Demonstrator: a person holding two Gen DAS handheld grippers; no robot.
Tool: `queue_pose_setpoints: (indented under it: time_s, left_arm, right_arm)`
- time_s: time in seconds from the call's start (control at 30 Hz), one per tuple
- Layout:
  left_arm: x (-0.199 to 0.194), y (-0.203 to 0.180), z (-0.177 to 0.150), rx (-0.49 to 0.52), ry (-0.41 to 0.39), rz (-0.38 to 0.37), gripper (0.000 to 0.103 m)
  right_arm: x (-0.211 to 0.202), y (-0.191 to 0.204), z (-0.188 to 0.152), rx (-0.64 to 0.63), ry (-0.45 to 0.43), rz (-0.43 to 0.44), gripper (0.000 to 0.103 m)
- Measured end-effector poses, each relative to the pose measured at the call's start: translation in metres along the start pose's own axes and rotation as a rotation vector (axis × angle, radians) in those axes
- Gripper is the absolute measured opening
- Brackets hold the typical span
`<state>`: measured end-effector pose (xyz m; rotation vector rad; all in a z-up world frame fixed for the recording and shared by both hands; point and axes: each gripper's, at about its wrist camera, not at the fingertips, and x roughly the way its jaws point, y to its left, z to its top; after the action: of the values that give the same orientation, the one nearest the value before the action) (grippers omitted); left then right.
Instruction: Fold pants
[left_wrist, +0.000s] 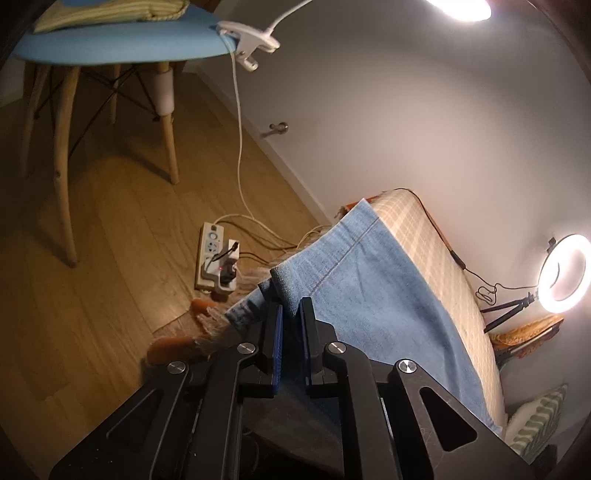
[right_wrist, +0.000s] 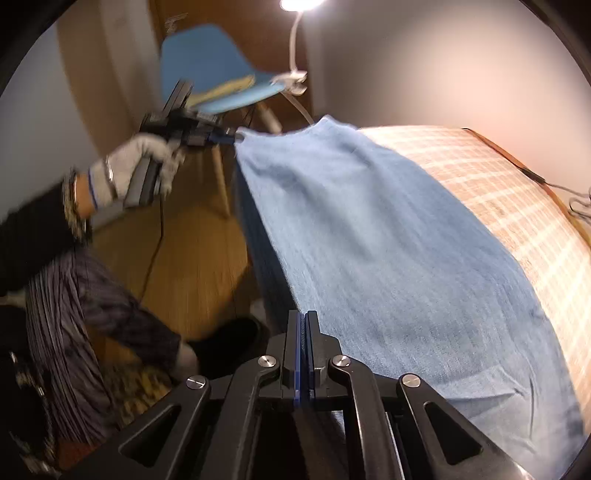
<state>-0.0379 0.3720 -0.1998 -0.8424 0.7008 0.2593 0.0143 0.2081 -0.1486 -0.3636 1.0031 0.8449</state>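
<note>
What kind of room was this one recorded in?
Likely a bedroom or small home room: jeans lie on a bed with a plaid cover, a blue chair stands on wood flooring, and a power strip sits on the floor by the wall.

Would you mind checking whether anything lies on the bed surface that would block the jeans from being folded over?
Nothing visible does: the checked bed cover beside the light blue denim pants looks bare, and both the left gripper and right gripper are shut on the fabric's edge.
</note>
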Motion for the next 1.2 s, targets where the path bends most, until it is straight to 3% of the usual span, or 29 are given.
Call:
queue_pose_setpoints:
  time_s: [0.1,0.13,0.23,0.27,0.37,0.53,0.7,0.77,0.9,1.2]
  left_arm:
    - [-0.007,0.005,0.0,-0.041,-0.014,0.02,0.015]
    - [-0.008,0.009,0.002,-0.063,-0.014,0.034,0.027]
    - [-0.009,0.025,0.003,-0.18,-0.012,-0.04,0.046]
    - [-0.006,0.028,0.002,-0.208,0.001,-0.036,0.047]
    - [0.008,0.031,0.0,-0.258,0.035,-0.093,0.047]
    - [0.024,0.03,-0.002,-0.304,0.063,-0.127,0.048]
    - [0.021,0.031,-0.004,-0.324,0.018,-0.17,0.049]
    - [0.017,0.028,-0.004,-0.311,-0.005,-0.186,0.035]
    - [0.01,0.016,0.003,-0.257,-0.027,-0.212,0.034]
    - [0.025,0.001,0.006,-0.161,0.001,-0.087,0.034]
  right_arm:
    - [0.014,0.008,-0.004,-0.024,0.051,-0.005,0.002]
    - [0.016,0.011,-0.005,-0.038,0.063,-0.011,0.004]
    - [0.013,0.007,-0.005,-0.015,0.053,0.0,0.009]
    - [0.01,0.005,-0.003,0.002,0.041,0.007,0.013]
    - [0.006,0.001,-0.001,0.035,0.019,0.002,0.015]
    - [0.003,-0.002,-0.002,0.062,0.012,-0.007,0.015]
    - [0.003,-0.004,-0.008,0.079,0.019,-0.01,0.015]
    - [0.004,-0.005,-0.007,0.084,0.018,-0.01,0.015]
    - [0.004,-0.005,-0.005,0.087,0.015,-0.014,0.016]
    - [0.007,-0.005,-0.007,0.1,0.016,-0.014,0.017]
